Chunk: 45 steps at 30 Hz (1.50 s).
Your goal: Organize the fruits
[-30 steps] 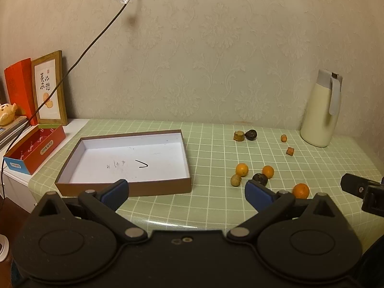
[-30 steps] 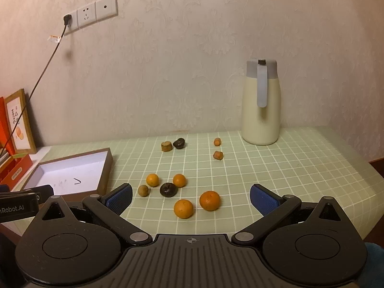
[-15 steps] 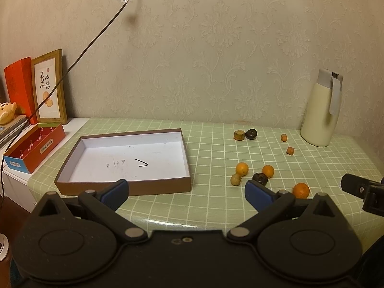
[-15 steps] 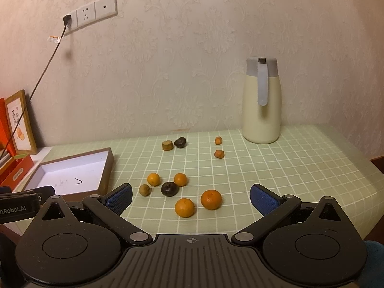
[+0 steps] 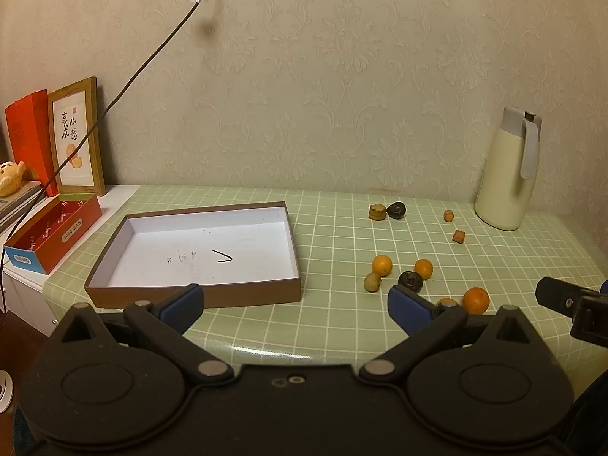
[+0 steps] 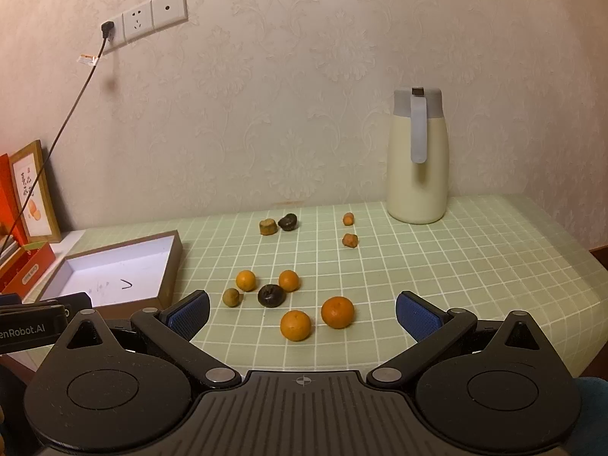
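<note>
On the counter little has changed: my right gripper crept nearer the oranges, both sets of fingers wide and empty, box unfilled.

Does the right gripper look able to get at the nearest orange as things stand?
Probably yes: the right gripper is open, and the nearest orange lies just ahead between its fingers with nothing in between.

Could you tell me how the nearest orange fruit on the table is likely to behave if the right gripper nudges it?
The nearest orange fruit looks round, so it would probably roll across the smooth checked tablecloth. It looks small and likely light, and nothing beside it would block it.
</note>
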Tool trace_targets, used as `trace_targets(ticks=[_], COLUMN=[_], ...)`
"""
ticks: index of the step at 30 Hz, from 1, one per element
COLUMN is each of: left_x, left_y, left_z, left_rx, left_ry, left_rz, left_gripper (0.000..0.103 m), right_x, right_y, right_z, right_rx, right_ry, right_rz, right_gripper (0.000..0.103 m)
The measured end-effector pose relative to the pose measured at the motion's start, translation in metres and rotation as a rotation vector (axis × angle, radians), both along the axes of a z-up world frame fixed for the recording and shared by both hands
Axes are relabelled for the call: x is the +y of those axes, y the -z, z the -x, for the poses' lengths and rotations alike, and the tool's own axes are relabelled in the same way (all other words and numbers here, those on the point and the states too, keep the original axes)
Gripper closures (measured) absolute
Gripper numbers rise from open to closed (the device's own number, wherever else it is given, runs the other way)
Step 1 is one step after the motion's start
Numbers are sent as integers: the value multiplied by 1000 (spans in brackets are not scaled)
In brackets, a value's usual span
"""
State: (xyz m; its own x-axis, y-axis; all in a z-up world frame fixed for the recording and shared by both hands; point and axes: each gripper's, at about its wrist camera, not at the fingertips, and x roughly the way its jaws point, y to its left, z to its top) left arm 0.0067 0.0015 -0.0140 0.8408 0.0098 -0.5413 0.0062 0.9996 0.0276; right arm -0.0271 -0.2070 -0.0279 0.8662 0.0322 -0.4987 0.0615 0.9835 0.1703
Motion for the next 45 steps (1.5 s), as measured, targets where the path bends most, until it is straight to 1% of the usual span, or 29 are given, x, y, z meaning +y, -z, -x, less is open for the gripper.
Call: trace_targets(ticks=[18, 37, 45], left_x=[0, -3, -11], left_y=[3, 7, 15], left_z=[1, -1, -7], left_rx=[-2, 6, 17], left_ry=[0, 13, 39], left_rz=[8, -1, -24], left_gripper=[6, 6, 6], right_x=[3, -2, -10], right_y=[1, 6, 15], right_z=[0, -3, -2], right_rx=[0, 8, -22], right_ry=[-4, 2, 10], right_rz=[3, -4, 11], right_gripper=[0, 0, 0])
